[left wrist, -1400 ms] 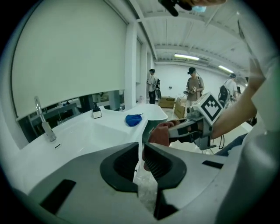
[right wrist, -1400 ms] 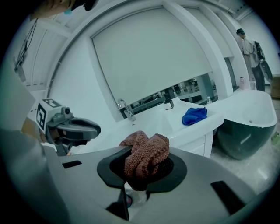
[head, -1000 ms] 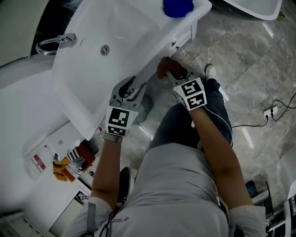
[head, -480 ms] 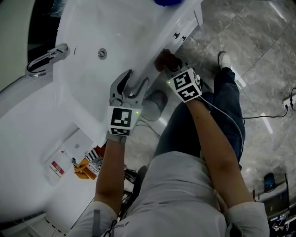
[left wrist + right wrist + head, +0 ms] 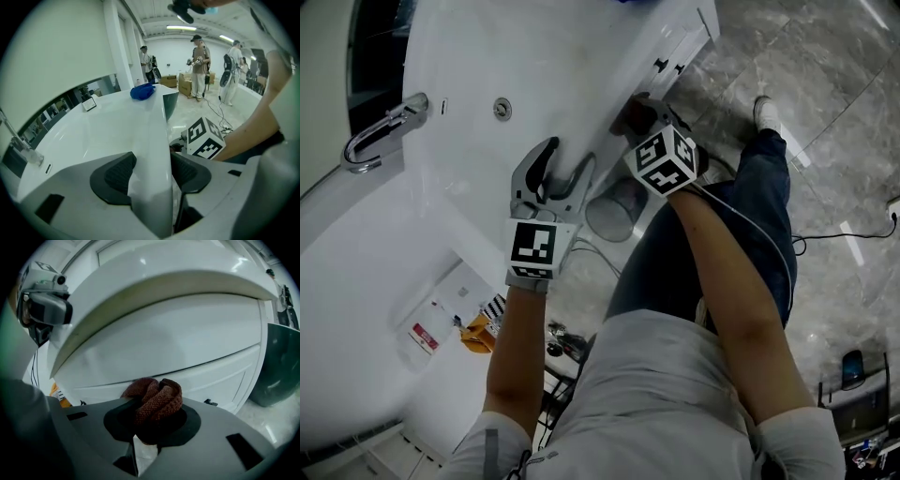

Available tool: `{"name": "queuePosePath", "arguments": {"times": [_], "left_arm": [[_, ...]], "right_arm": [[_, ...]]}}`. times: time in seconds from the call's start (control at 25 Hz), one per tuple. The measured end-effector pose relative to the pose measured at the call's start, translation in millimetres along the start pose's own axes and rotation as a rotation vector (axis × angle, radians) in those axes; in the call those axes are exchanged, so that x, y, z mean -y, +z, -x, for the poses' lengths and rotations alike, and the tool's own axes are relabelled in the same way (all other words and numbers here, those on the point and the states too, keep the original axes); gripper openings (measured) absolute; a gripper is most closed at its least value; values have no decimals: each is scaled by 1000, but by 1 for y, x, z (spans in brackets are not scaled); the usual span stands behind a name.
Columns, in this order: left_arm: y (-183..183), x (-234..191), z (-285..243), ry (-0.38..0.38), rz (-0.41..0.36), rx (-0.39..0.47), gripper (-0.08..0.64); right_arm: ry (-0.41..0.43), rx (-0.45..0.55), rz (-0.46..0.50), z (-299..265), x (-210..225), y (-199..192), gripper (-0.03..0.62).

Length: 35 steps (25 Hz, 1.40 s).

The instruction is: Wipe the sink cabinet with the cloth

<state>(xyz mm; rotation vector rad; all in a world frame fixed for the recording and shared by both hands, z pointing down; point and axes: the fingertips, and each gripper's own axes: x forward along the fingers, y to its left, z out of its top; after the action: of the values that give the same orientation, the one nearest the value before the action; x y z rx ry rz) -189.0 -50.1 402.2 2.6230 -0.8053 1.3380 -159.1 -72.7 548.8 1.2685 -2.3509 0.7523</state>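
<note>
The rust-brown cloth (image 5: pixel 157 401) sits bunched and clamped in the right tongs (image 5: pixel 151 423). It is held close to the white front of the sink cabinet (image 5: pixel 187 357), under the overhang, likely ready for rubbing. Further left, the left tongs (image 5: pixel 152 174) straddle the sink rim (image 5: pixel 150 140). Their jaws are apart and have just been opening, probably easing off a steadying hold.

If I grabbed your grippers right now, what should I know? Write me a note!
Left gripper: jaws have just been opening; they straddle the sink rim without gripping it.
Right gripper: shut on the bunched brown cloth, at the white cabinet front under that rim.
Done: cloth is gripped and at the cabinet.
To do: wipe the cabinet front; nothing shows how much is wiped already.
</note>
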Motion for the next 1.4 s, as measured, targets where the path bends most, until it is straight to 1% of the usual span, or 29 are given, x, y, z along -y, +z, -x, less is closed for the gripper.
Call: {"name": "queuePosePath", "arguments": {"times": [0.12,0.32,0.4,0.64,0.8,1.04,1.16,1.4], "left_arm": [[-2,0,-2,-19,3,-12,241],[-5,-4,-3,-48,25,-20,258],[-5,-4,-3,-44,27,-27,259],[-5,-4,-5,-28,24,-36,265],[-4,-4,-4,-28,25,-42,268],[-5,-3,-7,-25,21,-55,273],[-6,-4,-7,-22,23,-60,278],[-6,-4,-8,-27,29,-64,281]], "right_arm": [[4,-65,4,-14,4,-20,77],[4,-142,-44,-38,17,-50,78],[2,-173,-52,-47,22,-63,78],[-23,-243,-33,-72,37,-102,78],[-18,-289,-22,-91,44,-127,78],[-17,-306,-67,-100,54,-144,78],[-10,-288,-61,-98,59,-142,78],[-57,-248,-104,-86,98,-128,78]]}}
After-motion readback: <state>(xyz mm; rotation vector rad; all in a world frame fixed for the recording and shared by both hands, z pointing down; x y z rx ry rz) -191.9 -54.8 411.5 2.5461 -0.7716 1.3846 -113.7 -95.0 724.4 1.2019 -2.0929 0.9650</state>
